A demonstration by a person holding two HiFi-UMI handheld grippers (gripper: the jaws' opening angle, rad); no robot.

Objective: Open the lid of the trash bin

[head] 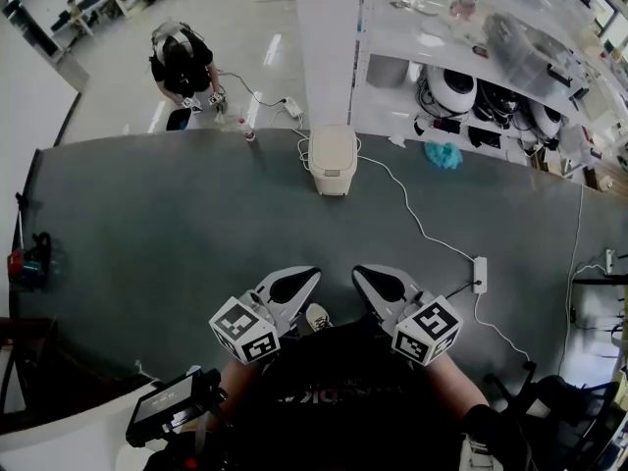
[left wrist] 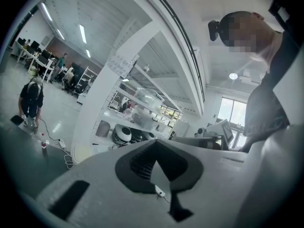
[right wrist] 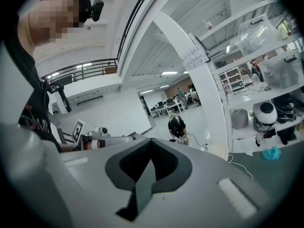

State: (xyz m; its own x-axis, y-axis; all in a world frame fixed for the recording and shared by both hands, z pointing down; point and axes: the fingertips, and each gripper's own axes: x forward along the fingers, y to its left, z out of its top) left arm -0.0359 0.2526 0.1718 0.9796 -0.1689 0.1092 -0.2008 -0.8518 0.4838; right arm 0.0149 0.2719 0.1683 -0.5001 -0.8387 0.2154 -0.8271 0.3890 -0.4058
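One trash bin (head: 333,160); well beyond the right gripper (head: 360,272).

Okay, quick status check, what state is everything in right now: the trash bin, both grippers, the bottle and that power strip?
Trash bin: upright on the grey floor, lid shut.
Left gripper: jaws together, empty, well short of the bin.
Right gripper: jaws together, empty, well short of the bin.
Bottle: standing upright.
Power strip: lying flat, white cable attached.
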